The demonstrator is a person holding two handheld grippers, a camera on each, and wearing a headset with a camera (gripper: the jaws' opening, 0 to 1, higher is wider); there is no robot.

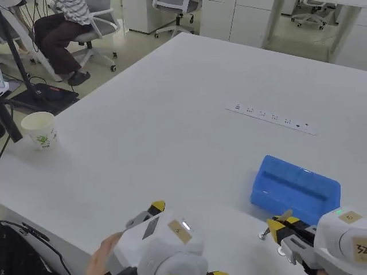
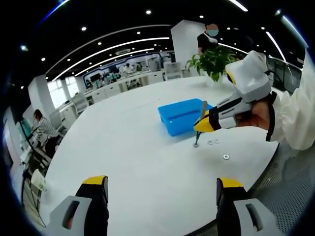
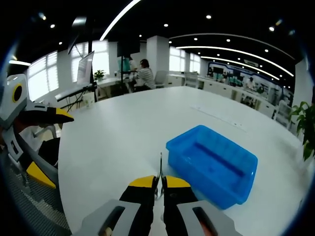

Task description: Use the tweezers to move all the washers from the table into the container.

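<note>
My right gripper (image 3: pixel 160 183) is shut on thin metal tweezers (image 3: pixel 161 169) that stick out ahead of its jaws. In the left gripper view the right gripper (image 2: pixel 212 123) comes in from the right and the tweezers (image 2: pixel 199 129) slant down to the white table. Three small washers (image 2: pixel 216 142) lie just right of the tip. The blue container (image 2: pixel 184 115) stands right behind them, and it shows again (image 1: pixel 295 189) (image 3: pixel 211 164). My left gripper (image 2: pixel 161 186) hangs open with nothing between its jaws, at the table's near edge (image 1: pixel 172 235).
A paper cup (image 1: pixel 40 130) stands near the table's left edge. A white power strip (image 1: pixel 270 117) lies beyond the container. A person sits on an office chair (image 1: pixel 63 28) past the far left corner. The broad white tabletop (image 1: pixel 172 126) stretches between them.
</note>
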